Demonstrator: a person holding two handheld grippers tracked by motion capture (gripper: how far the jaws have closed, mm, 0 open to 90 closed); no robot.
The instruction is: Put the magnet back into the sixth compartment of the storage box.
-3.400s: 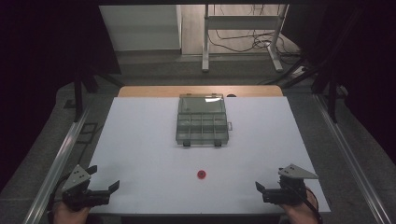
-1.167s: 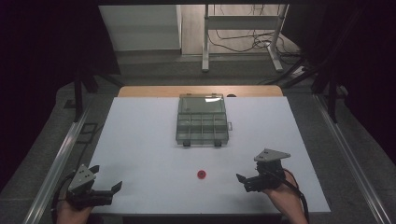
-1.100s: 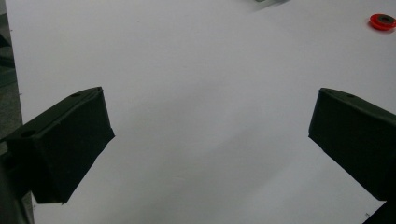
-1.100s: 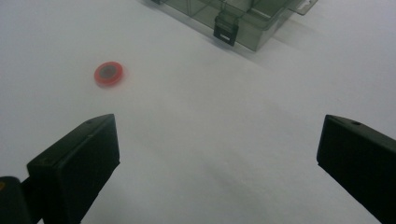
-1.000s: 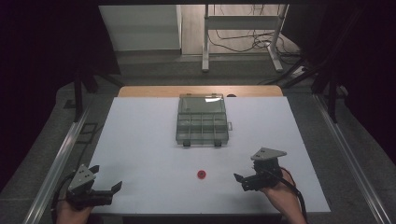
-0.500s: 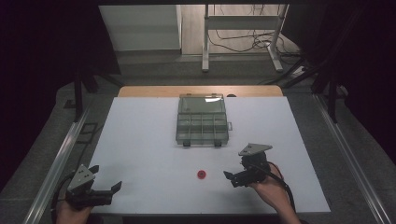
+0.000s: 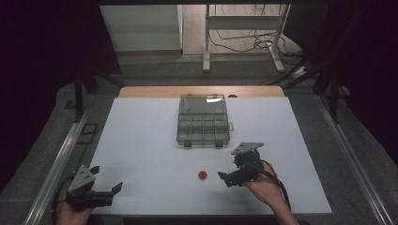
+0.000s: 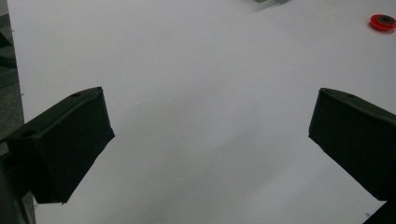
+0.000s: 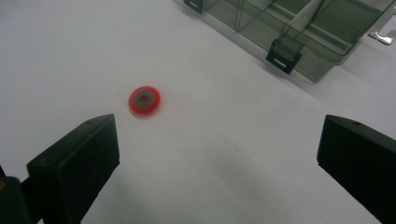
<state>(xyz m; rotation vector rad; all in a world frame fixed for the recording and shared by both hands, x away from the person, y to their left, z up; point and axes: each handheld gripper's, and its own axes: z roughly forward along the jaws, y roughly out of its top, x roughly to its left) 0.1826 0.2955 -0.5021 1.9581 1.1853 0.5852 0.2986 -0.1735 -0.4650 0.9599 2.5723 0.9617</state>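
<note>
1. High view: my right claw (image 7: 229, 176) hovers released, lower centre of the frame, just right of the red disc (image 7: 202, 175) lying flat on the white worktop (image 7: 141, 140).
2. My left claw (image 7: 105, 192), lower left, is released too, well apart from it.
3. The disc looks light, stiff and thin; I'd pinch its rim.
4. The box (image 7: 203, 120), upper centre, sits open; its compartments seem empty.
</note>
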